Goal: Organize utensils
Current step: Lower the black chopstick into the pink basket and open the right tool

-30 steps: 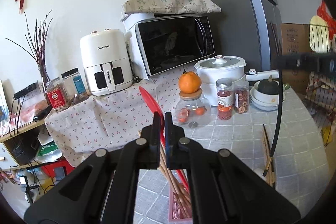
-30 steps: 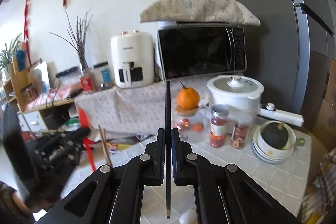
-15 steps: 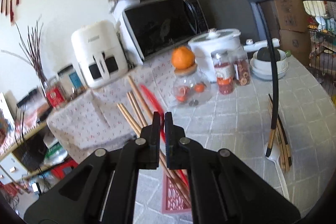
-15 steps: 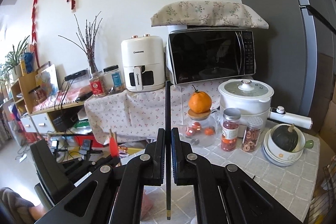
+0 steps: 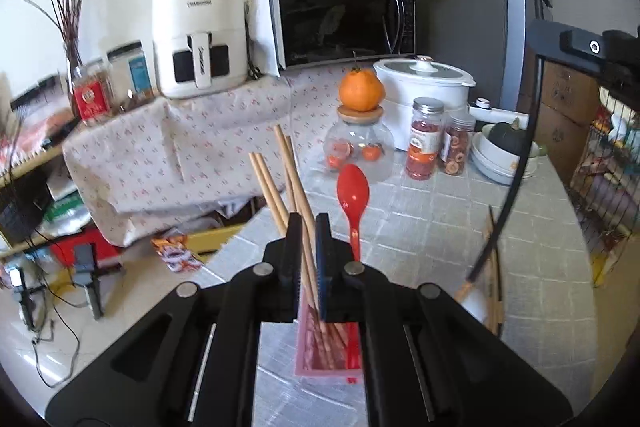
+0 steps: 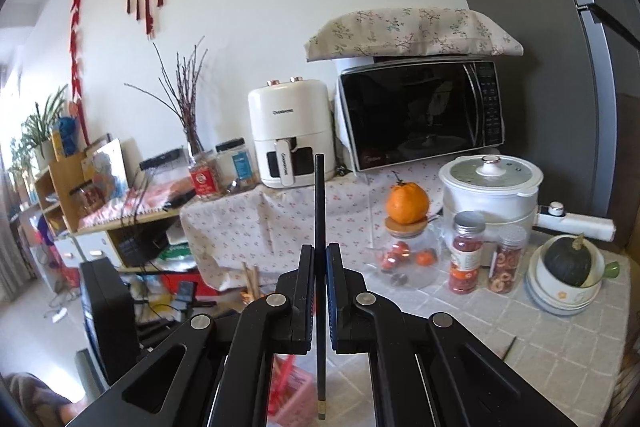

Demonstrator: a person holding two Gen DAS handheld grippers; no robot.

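Only from the left wrist: red spoon (image 5: 352,193) in pink holder (image 5: 329,355).

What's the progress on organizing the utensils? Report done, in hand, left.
Done: wooden chopsticks and a red spoon stand in the pink holder. In hand: the right gripper clamps a black chopstick. Left: loose chopsticks lying on the tiled table.

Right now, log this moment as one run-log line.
left gripper: shut on wooden chopstick over pink basket | right gripper: shut on black chopstick | red spoon: in basket
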